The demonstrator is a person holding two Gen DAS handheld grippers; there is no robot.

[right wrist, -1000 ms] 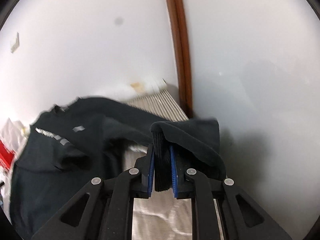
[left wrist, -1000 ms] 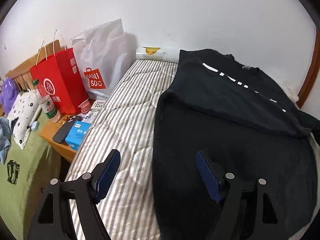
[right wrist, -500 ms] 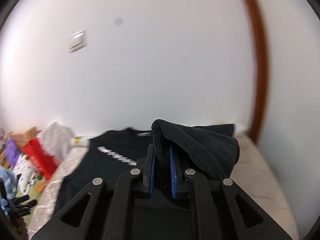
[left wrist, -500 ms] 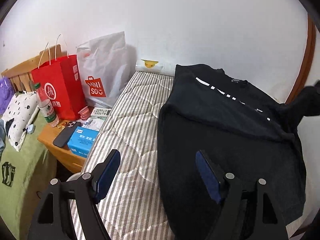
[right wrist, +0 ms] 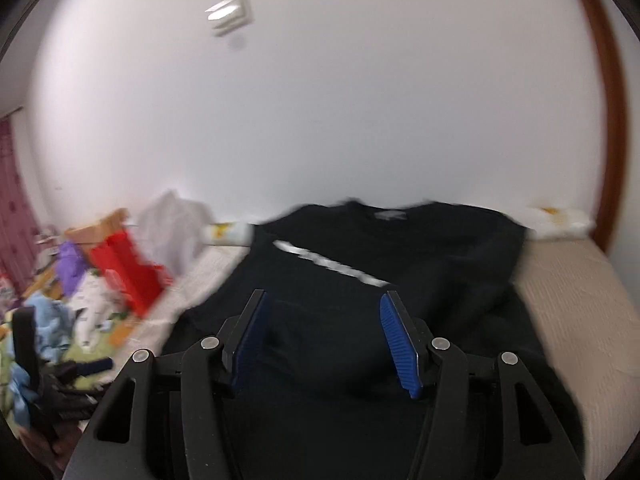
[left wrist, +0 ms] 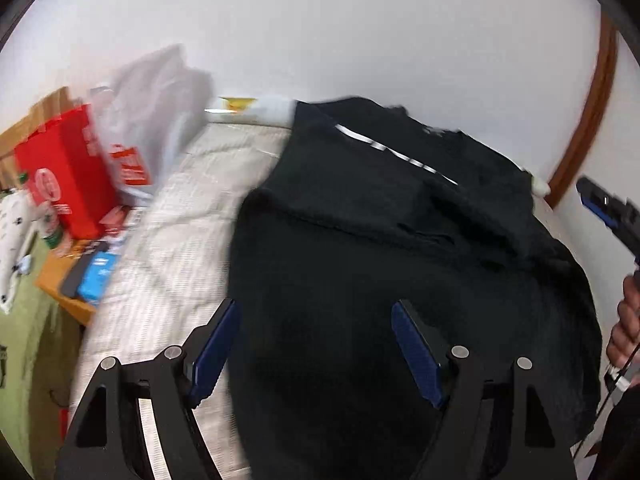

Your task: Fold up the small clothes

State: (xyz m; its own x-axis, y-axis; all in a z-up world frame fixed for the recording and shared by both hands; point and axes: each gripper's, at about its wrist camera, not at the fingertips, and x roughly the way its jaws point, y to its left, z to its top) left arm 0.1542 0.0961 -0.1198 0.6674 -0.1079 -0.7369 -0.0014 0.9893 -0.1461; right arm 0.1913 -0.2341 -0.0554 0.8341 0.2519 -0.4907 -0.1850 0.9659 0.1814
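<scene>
1. The mattress [left wrist: 168, 240] carries the black shirt [left wrist: 380, 248], spread out flat with both sleeves folded in.
2. The left gripper [left wrist: 316, 344] hovers over the shirt's hem, jaws wide apart and empty.
3. The right gripper [right wrist: 324, 336] is likewise spread, holding nothing.

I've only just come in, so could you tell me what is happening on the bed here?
A person with a handheld gripper in each hand is folding a black T-shirt spread on the striped mattress. Both the left gripper and the right gripper hang open above the shirt, holding nothing. One sleeve lies folded across the body. A red bag stands on the bedside table.
</scene>
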